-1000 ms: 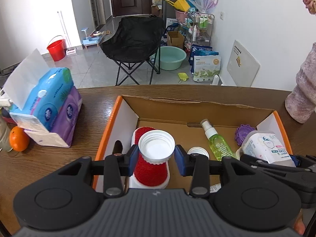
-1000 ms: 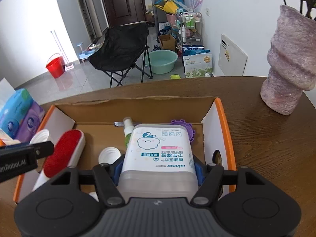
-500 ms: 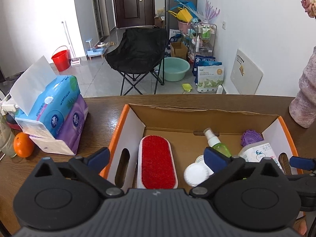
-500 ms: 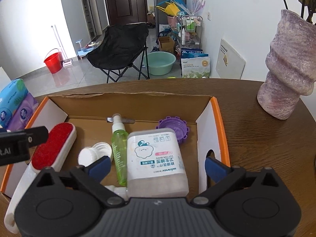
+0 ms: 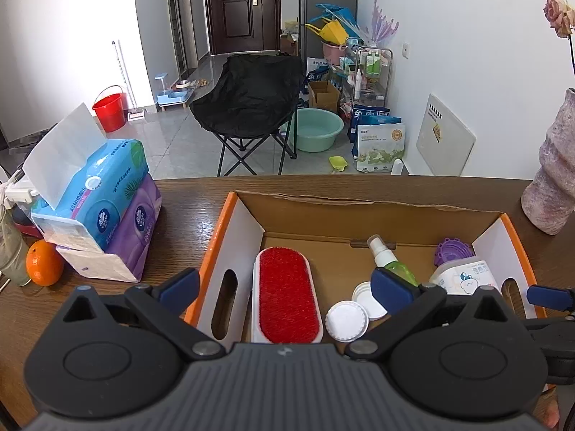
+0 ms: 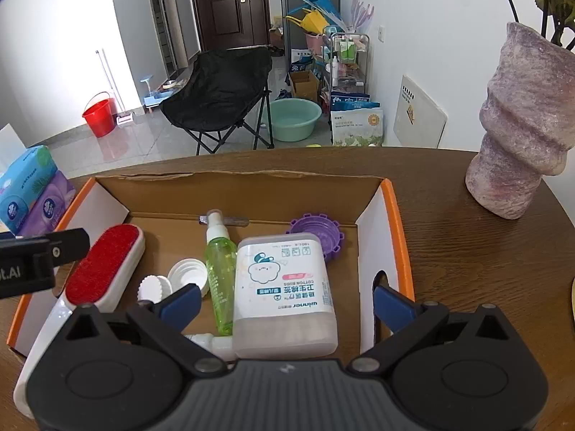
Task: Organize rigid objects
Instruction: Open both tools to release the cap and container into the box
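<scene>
Home interior, living or entry area of a flat. Dark wooden door at the back, tiled floor, black folding chair, red bucket, green wash basin, wire rack with bottles, pet food bags against the wall. Up front a wooden table with tissue packs, an orange, a pink-purple vase, and a cardboard box of household odds and ends.
</scene>
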